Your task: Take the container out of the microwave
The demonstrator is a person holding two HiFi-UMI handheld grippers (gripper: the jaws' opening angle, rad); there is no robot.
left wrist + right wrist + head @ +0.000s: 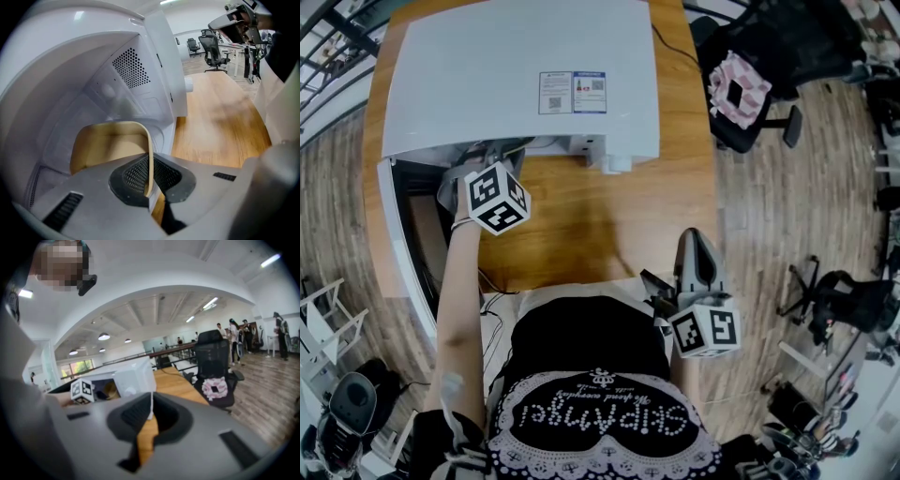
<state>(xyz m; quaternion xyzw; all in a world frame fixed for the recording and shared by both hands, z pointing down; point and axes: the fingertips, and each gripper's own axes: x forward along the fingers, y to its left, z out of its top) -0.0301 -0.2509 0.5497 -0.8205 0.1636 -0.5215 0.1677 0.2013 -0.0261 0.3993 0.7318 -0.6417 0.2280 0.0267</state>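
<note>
A white microwave (520,75) stands on the wooden table (609,216) with its door (394,234) swung open to the left. Inside it sits a tan container (110,145). My left gripper (150,180) reaches into the cavity and is shut on the container's thin right wall, which runs upright between the dark pads (136,176). In the head view the left gripper (478,164) goes in under the microwave's top edge, its tips hidden. My right gripper (696,248) hangs near the table's front edge, by the person's body, shut with nothing in it; it (150,416) points toward the microwave (133,376).
Bare wooden tabletop (220,126) stretches to the right of the microwave's front. A black office chair (741,84) with a pink cushion stands off the table's right side. A cable (670,42) runs behind the microwave. More chairs and people are far off across the room.
</note>
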